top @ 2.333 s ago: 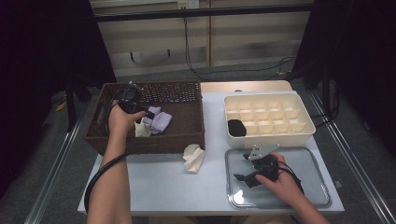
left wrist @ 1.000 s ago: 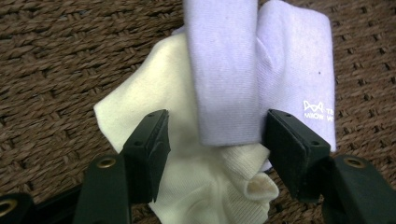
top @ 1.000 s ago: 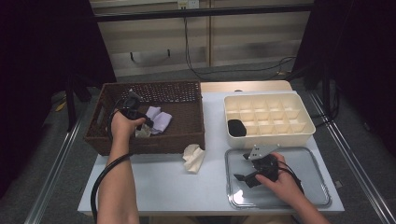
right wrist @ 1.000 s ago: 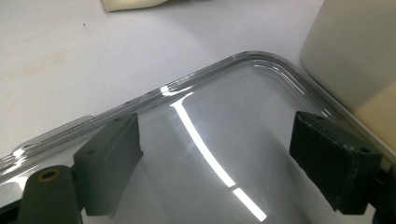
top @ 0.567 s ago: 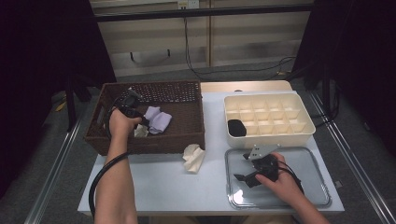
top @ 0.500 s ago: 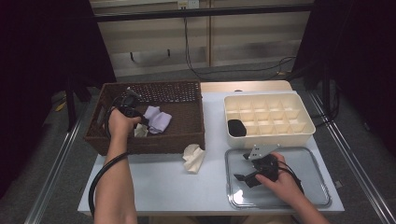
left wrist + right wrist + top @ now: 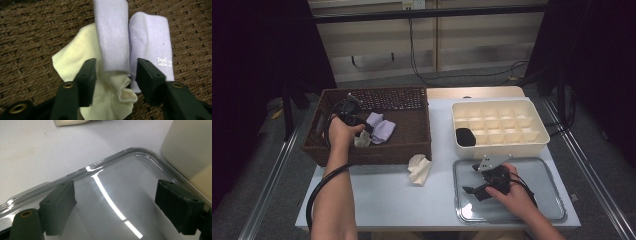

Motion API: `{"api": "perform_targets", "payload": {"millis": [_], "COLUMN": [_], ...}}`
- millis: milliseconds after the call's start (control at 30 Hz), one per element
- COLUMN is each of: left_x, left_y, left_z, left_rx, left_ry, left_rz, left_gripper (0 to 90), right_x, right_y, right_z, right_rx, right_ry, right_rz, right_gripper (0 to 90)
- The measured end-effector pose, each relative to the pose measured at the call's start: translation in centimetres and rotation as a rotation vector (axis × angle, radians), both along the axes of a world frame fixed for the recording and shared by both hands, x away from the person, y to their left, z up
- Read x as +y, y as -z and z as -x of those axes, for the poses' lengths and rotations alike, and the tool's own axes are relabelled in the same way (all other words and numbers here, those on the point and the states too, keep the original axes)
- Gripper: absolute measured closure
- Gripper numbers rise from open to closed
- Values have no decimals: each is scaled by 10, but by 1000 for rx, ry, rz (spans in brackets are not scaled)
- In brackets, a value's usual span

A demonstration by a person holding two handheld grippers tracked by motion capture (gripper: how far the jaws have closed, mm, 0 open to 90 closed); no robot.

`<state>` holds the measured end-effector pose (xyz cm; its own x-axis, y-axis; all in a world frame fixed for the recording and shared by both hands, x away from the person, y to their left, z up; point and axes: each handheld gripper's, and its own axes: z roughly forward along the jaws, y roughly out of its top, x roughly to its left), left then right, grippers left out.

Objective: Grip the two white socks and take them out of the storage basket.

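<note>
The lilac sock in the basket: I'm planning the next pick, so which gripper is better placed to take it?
Left. The left gripper is inside the basket, jaws just reopened astride the lilac sock. The right gripper rests open over the clear lid, across the table.

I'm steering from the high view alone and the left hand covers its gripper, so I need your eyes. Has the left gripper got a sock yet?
Observer: No. In the left gripper view, the left gripper has just been opening; its jaws stand apart around the end of a lilac sock, pads not pressing.
Operator: Is anything under that sock?
Observer: Yes, a pale yellow sock lies partly beneath it on the wicker basket floor.
Operator: Only one lilac piece?
Observer: A second lilac sock lies beside it, with small white print near the right jaw.
Operator: And the right gripper?
Observer: The right gripper is open over the clear lid, holding nothing.
</note>
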<state>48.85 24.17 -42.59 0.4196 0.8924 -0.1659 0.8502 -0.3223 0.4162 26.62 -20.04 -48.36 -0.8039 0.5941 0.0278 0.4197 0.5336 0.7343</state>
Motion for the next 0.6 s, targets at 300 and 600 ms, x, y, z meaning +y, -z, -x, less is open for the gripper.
{"api": "perform_targets", "payload": {"millis": [300, 600], "left_x": [1, 3], "left_y": [-1, -6], "left_z": [1, 2], "left_rx": [13, -31], "left_ry": [57, 45], "left_rz": [-19, 11], "left_gripper": [728, 780], "right_x": [0, 0], "right_y": [0, 0], "right_z": [0, 0], "right_rx": [1, -1], "right_ry": [0, -2], "right_rz": [2, 1], "right_gripper": [158, 158]}}
